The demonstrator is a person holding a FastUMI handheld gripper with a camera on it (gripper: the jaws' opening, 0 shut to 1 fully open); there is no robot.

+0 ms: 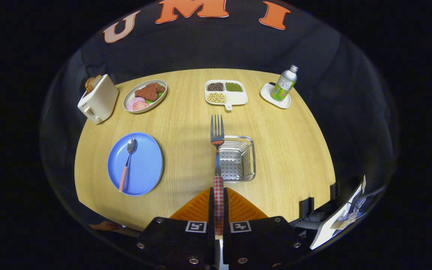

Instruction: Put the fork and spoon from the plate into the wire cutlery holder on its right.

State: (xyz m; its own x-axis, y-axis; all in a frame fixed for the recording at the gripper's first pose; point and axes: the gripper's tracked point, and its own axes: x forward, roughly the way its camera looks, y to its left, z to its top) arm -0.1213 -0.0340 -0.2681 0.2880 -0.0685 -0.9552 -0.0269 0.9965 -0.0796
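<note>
Fork [217,150] — clamped by its checked handle between my gripper [218,202] fingers, tines forward above the wire cutlery holder's [251,157] near-left rim; I should centre it, tip upright, then release; spoon [127,165] waits on plate [148,168].

Hand-held gripper [218,204] clamps fork [217,150] handle; tines beside wire holder [237,158].
</note>
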